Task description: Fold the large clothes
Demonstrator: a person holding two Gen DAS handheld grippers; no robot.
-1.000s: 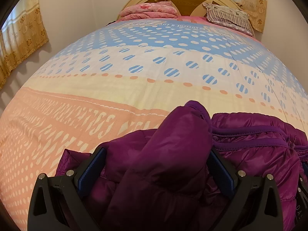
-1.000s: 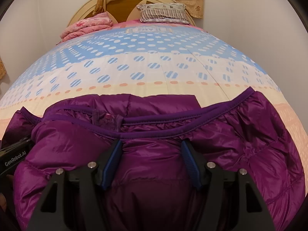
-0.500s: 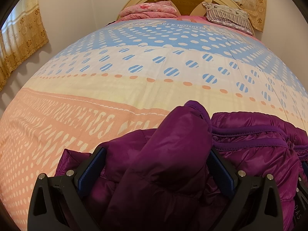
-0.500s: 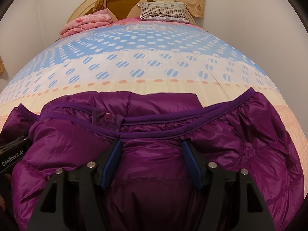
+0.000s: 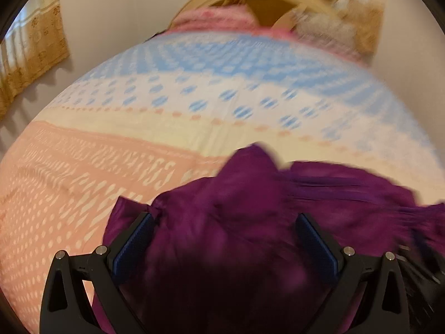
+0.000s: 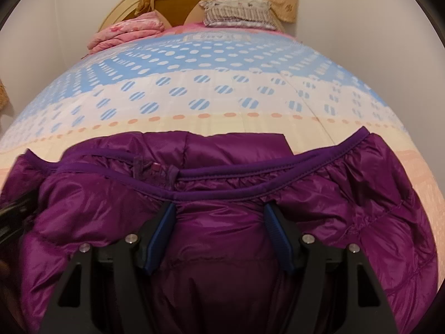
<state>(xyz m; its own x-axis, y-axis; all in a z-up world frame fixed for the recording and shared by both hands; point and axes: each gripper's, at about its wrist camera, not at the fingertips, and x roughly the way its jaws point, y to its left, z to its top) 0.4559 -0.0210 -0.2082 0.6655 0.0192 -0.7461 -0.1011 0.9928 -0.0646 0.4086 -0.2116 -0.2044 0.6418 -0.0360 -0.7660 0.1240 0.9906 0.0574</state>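
Note:
A purple puffer jacket (image 6: 361, 194) lies bunched at the near end of the bed, its darker trimmed edge (image 6: 250, 172) running across it. My right gripper (image 6: 219, 206) is shut on a thick fold just below that trim, and the fabric puckers at both pads. In the blurred left wrist view, my left gripper (image 5: 224, 217) is shut on a bulky padded fold of the same jacket (image 5: 250, 183), jaws wide, and holds it raised off the cover. The part of the jacket under both grippers is hidden.
The patterned bedcover (image 6: 222, 97) stretches ahead in peach, cream and blue bands. A folded pink blanket (image 6: 128, 30) and a striped pillow (image 6: 236, 12) lie by the round headboard (image 6: 178, 2). A yellow curtain (image 5: 30, 55) hangs on the left, and walls flank the bed.
My left gripper has risen with its fold of jacket, and its view is now blurred. The right gripper and its grip look the same.

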